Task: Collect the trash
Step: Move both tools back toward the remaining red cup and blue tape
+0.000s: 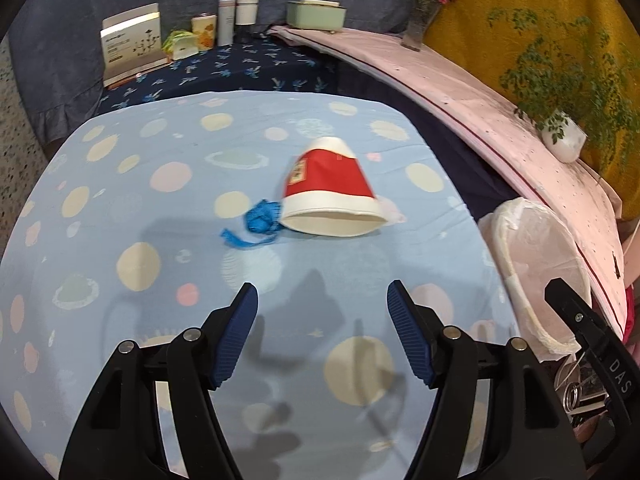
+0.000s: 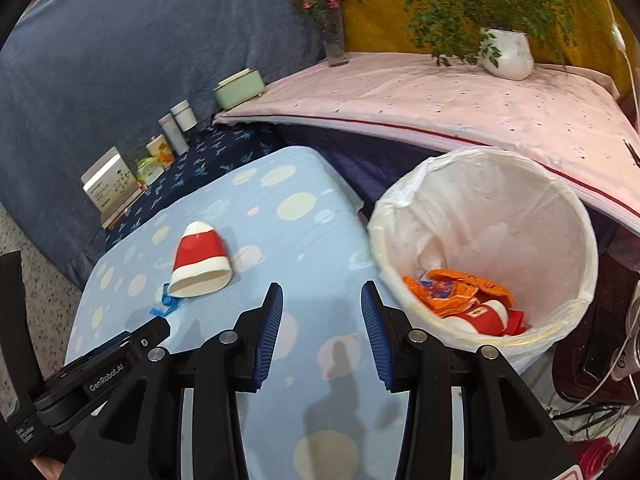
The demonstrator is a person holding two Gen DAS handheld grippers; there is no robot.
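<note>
Cup (image 1: 330, 192) seen ahead of left gripper (image 1: 322, 308), on side, mouth toward fingers; both grippers wide, nothing held.

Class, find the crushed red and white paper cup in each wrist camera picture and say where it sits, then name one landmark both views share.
Left wrist view: the paper cup lies on its side near centre, ahead of the open left gripper.
Right wrist view: the cup lies left of centre, left of the bin.
Shared landmark: the blue scrap beside the cup's mouth.
</note>
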